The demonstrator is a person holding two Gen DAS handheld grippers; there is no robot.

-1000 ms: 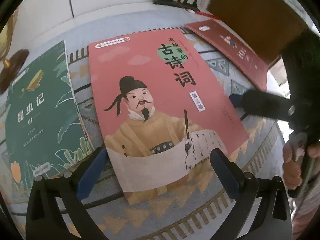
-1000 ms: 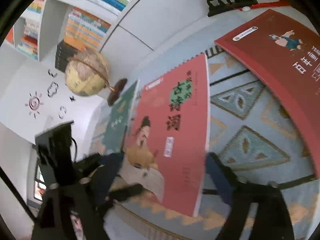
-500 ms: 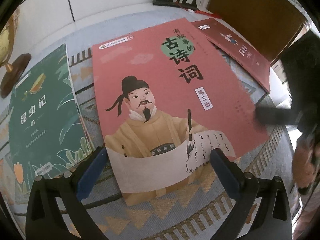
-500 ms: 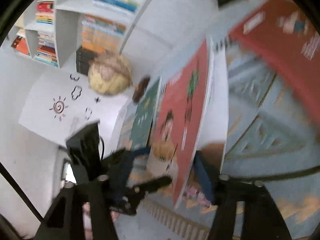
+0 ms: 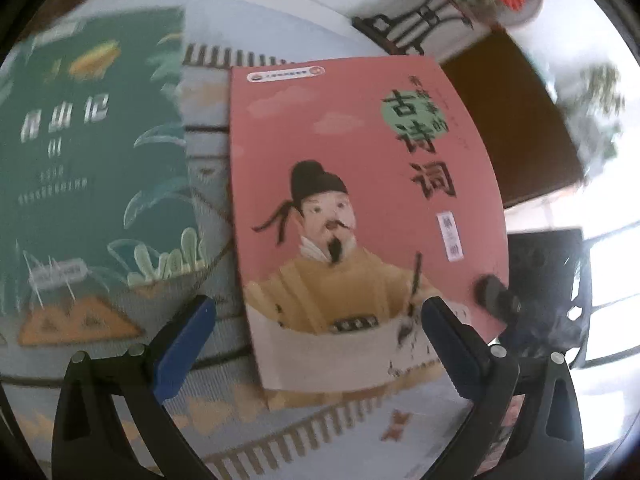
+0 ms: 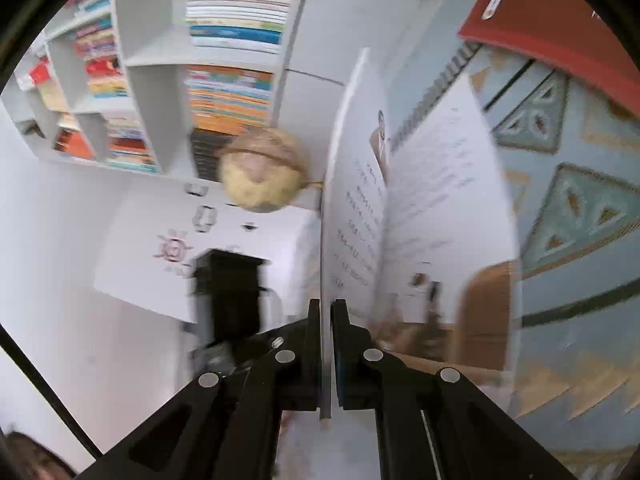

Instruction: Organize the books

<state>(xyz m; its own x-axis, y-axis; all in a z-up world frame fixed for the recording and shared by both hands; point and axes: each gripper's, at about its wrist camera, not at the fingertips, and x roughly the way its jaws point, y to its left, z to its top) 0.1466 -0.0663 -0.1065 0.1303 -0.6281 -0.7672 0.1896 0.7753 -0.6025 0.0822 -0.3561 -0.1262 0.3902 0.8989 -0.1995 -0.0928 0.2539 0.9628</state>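
A pink book (image 5: pixel 360 184) with a drawn scholar on its cover is lifted off the patterned cloth (image 5: pixel 208 396). My right gripper (image 6: pixel 326 312) is shut on the pink book's front cover (image 6: pixel 348 200), which stands up on edge while the white inner pages (image 6: pixel 444 208) fan open below. The right gripper's finger (image 5: pixel 496 296) shows on the cover's lower right edge. My left gripper (image 5: pixel 316 320) is open and empty, close in front of the book. A green book (image 5: pixel 88 168) lies flat to the left. A red book (image 6: pixel 560 24) lies at the far right.
A globe (image 6: pixel 264 172) on a stand sits at the back left of the table. A white bookshelf (image 6: pixel 160 60) full of books stands behind. A black ornamental stand (image 5: pixel 416 28) is at the back, next to a brown chair back (image 5: pixel 516 128).
The right gripper closed on the pink book's right edge and raised the cover upright, so the pages fell open. The left gripper swung to the left and stayed open.
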